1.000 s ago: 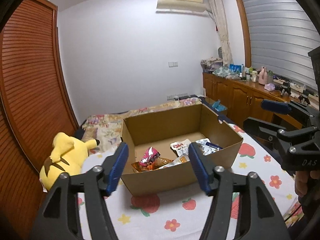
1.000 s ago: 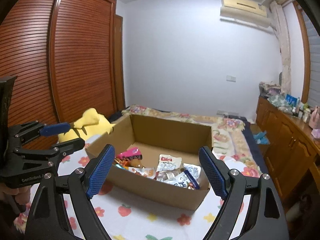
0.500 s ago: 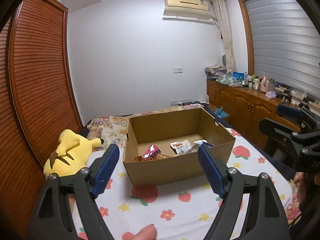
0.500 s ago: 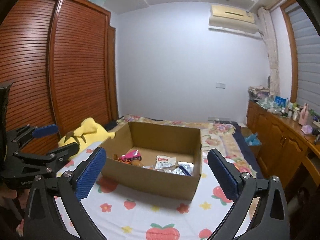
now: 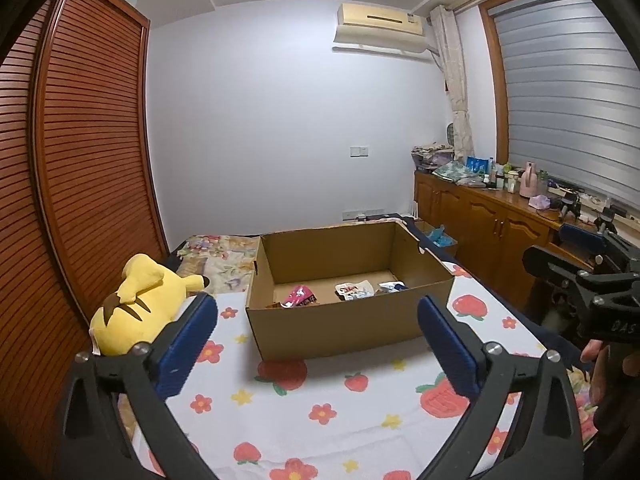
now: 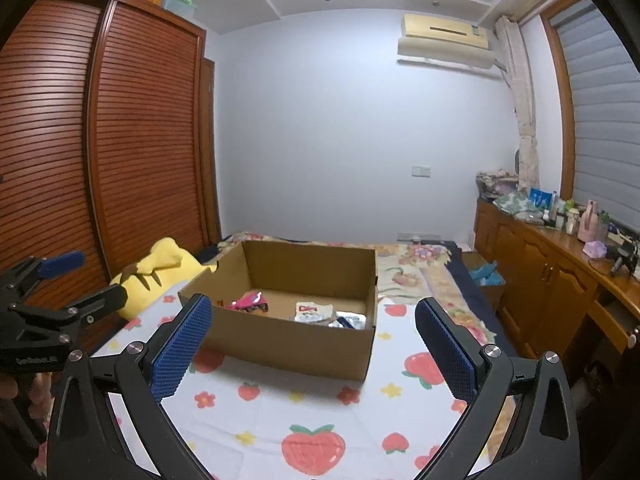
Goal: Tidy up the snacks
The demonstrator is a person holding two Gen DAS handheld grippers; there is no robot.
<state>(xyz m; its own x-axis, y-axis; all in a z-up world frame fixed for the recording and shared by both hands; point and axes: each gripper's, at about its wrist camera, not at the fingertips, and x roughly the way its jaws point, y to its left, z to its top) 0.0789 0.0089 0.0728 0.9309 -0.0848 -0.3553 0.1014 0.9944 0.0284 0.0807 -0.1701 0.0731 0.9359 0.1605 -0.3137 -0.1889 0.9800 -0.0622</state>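
We see snacks inside cardboard box on bed | L gripper fingers opening, nothing between | R gripper fingers wide, empty | only L view shows hand right of box

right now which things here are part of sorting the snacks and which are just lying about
Part of the job:
- cardboard box
- pink snack packet in the box
- white snack packet in the box

Just lying about:
- yellow plush toy left of the box
- pink bottle on the cabinet
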